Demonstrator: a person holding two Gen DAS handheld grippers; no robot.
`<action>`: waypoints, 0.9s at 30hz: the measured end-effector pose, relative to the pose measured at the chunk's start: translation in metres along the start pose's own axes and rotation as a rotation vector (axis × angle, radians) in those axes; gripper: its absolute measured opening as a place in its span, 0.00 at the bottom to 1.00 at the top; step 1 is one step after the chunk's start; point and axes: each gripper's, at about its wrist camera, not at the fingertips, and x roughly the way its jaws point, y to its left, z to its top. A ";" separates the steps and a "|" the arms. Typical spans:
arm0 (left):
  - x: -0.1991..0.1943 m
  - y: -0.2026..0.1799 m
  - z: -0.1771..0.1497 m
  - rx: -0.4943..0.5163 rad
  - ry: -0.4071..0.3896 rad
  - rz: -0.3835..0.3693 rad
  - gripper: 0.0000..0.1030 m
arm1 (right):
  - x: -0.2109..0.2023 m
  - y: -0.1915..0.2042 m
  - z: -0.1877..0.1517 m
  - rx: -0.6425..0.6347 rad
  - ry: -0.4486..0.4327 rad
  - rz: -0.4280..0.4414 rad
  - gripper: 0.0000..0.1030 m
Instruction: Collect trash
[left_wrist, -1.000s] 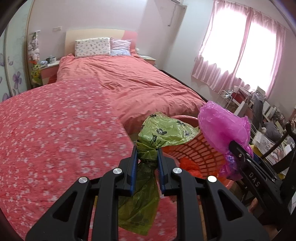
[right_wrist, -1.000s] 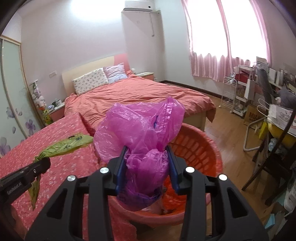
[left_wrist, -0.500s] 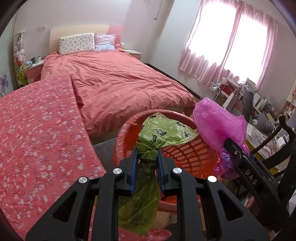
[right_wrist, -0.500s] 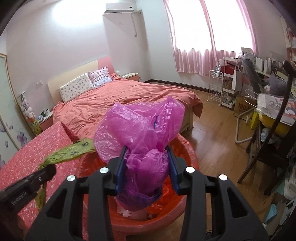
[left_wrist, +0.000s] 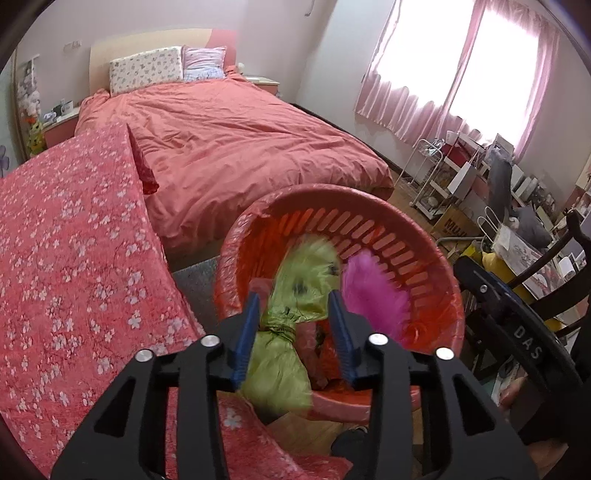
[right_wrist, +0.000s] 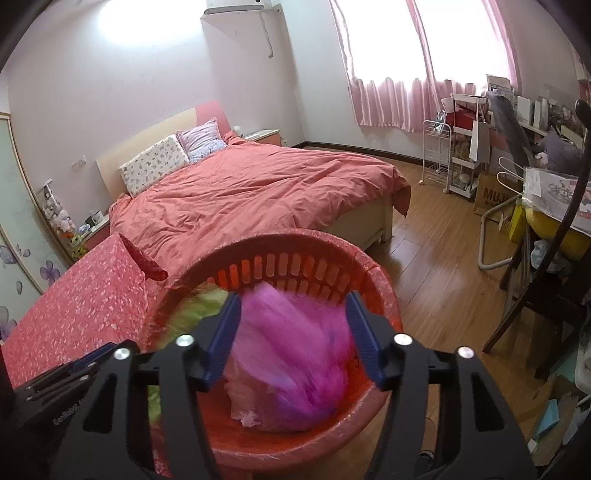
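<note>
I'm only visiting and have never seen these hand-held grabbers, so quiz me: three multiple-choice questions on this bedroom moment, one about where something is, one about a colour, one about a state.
1. Where is the green bag?
A. on the bed
B. over the red basket
C. on the floor by the window

2. What colour is the bag in front of the right gripper?
A. pink
B. blue
C. white

3. How do the left gripper's jaws stand?
A. clamped on the bag
B. apart, opening
C. out of view

Answers: 1 B, the blurred green bag hangs inside the basket's rim. 2 A, bright pink plastic fills the gap. 3 B, both blue pads stand clear of the bag.
</note>
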 end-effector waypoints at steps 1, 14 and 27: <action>0.000 0.000 0.000 -0.004 0.001 0.001 0.44 | -0.001 0.001 -0.003 -0.001 0.001 -0.001 0.61; -0.065 0.033 -0.020 -0.026 -0.111 0.096 0.57 | -0.052 0.019 -0.016 -0.086 -0.089 -0.016 0.90; -0.169 0.054 -0.098 -0.043 -0.319 0.366 0.90 | -0.147 0.069 -0.077 -0.240 -0.212 0.018 0.96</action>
